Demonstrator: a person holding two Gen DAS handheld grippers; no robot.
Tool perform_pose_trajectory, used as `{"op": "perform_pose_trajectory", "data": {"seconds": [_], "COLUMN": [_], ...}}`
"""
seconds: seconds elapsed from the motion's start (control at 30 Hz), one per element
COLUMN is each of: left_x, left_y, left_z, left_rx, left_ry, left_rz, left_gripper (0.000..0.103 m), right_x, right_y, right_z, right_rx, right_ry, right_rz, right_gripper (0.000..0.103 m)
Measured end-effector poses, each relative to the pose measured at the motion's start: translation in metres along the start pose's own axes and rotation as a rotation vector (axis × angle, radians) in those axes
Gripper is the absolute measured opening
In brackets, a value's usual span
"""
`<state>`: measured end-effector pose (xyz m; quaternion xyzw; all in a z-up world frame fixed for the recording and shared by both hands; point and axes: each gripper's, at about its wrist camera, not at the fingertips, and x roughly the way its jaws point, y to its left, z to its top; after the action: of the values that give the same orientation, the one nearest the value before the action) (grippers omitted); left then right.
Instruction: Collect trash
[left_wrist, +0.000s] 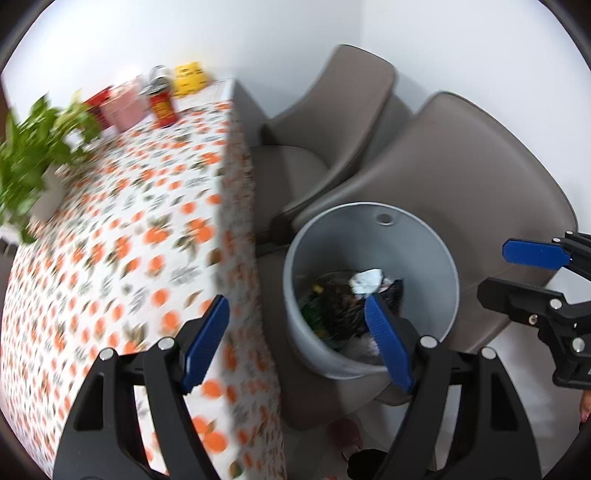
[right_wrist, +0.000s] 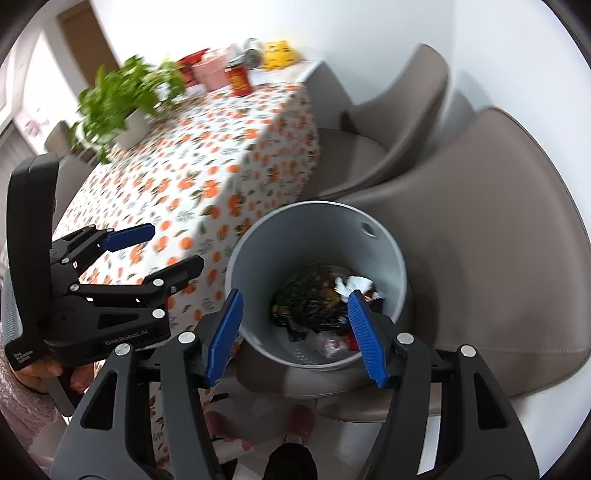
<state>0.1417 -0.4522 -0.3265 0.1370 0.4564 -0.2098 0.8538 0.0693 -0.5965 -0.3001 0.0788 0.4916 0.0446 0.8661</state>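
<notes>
A grey trash bin (left_wrist: 373, 207) (right_wrist: 317, 205) stands on a brown chair seat beside the table. Inside it lie a crumpled white paper (left_wrist: 367, 279) (right_wrist: 354, 284) and dark wrappers (left_wrist: 340, 308) (right_wrist: 306, 297). My left gripper (left_wrist: 295, 306) (right_wrist: 175, 245) is open with nothing between its blue pads; it hangs over the table edge and the bin's left rim. Directly above the bin's mouth, my right gripper (right_wrist: 294, 299) (left_wrist: 495, 269) is open too, and empty.
The table (left_wrist: 122, 243) (right_wrist: 192, 162) has an orange-print cloth. At its far end stand a potted plant (left_wrist: 29, 151) (right_wrist: 122, 92), a red can (left_wrist: 163, 107) (right_wrist: 240, 79), a pink box and a yellow packet. Two brown chairs (left_wrist: 472, 177) (right_wrist: 498, 229) back onto the white wall.
</notes>
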Motion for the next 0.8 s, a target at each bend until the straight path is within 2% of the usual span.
{"op": "perform_pose_trajectory", "data": {"seconds": [0.13, 0.37, 0.53, 0.67, 0.8], "left_x": [-0.027, -0.088, -0.134, -0.175, -0.207], "left_y": [0.031, 0.101, 0.152, 0.191, 0.217], "left_z": [-0.018, -0.065, -0.099, -0.13, -0.151], "left_rx": [-0.079, -0.258, -0.363, -0.439, -0.472], "left_ry": [-0.005, 0.006, 0.006, 0.006, -0.001], "left_rz": [0.054, 0.183, 0.273, 0.31, 0.348], "left_gripper": [0.076, 0.078, 0.081, 0.082, 0.083], "right_x": [-0.004, -0.013, -0.024, -0.035, -0.046], "right_y": [0.04, 0.131, 0.197, 0.248, 0.293], "right_z": [0.006, 0.008, 0.005, -0.001, -0.01], "right_rx": [-0.068, -0.211, -0.294, -0.342, -0.385], "right_ry": [0.025, 0.034, 0.009, -0.001, -0.005], "right_rz": [0.045, 0.147, 0.178, 0.202, 0.196], "right_gripper": [0.066, 0.069, 0.076, 0.085, 0.09]}}
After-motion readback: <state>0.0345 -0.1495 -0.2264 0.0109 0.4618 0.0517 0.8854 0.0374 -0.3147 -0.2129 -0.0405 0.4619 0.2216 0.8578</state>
